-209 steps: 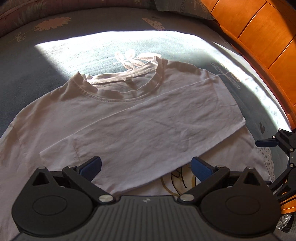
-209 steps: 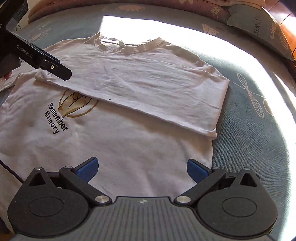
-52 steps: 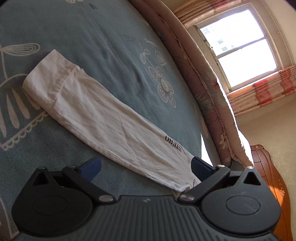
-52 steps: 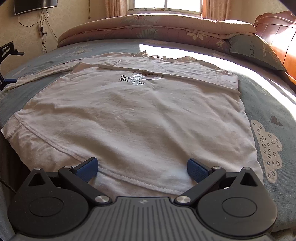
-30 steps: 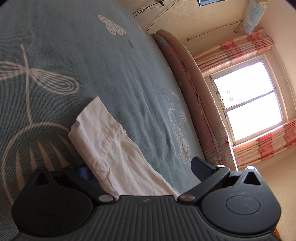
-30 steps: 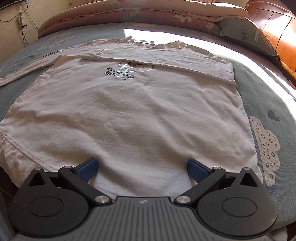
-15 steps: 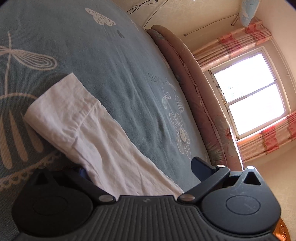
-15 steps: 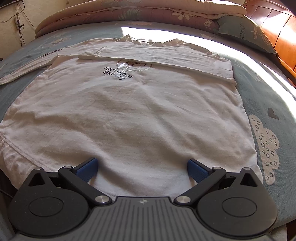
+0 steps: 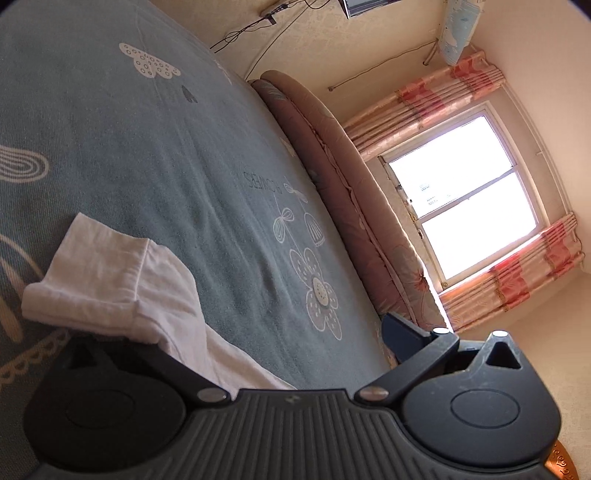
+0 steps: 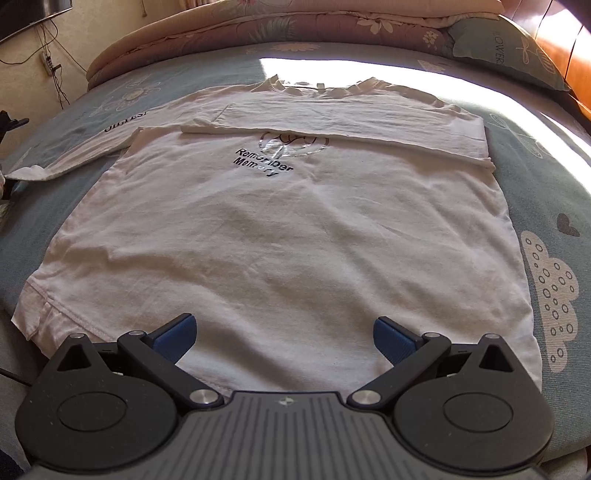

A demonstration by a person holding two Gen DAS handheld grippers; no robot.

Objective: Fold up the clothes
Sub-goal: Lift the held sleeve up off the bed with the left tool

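Jaws wide on both grippers; white shirt [image 10: 288,236] spread over bedspread [image 10: 546,192], quilt [image 10: 295,26] behind.

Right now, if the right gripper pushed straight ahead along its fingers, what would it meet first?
Probably the white shirt itself: the right gripper, jaws open, sits low over its bottom hem, so it would likely slide along the body towards the printed chest. Height above the cloth is unclear.

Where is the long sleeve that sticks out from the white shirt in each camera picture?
Left wrist view: the white long sleeve fills the lower left, its cuff end draped by the left gripper.
Right wrist view: the same sleeve lies at the far left, stretched out flat.
Shared landmark: the blue-grey patterned bedspread beneath it.
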